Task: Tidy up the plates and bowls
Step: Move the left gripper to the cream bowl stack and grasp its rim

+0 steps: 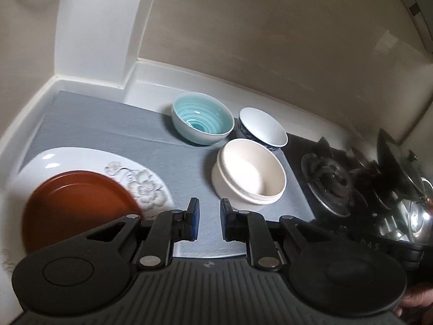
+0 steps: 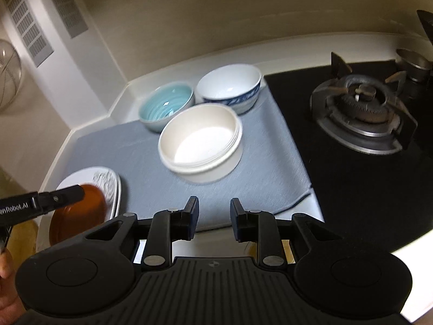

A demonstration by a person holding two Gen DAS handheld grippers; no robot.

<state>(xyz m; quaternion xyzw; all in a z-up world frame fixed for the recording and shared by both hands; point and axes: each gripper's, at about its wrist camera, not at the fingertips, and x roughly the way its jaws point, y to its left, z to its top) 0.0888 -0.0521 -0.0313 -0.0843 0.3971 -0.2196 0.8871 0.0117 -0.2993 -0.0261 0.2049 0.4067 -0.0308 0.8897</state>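
Both grippers, left and right, hover empty with jaws slightly parted above the grey mat, brown plate near left, three bowls far right.

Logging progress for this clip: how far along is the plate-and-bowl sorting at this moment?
Looks done: the brown plate sits on the white flowered plate. In hand: nothing; the left gripper and right gripper both have a gap between their pads and are empty. Left: the teal bowl, blue-patterned bowl and cream bowl stand separately on the grey mat, unstacked.
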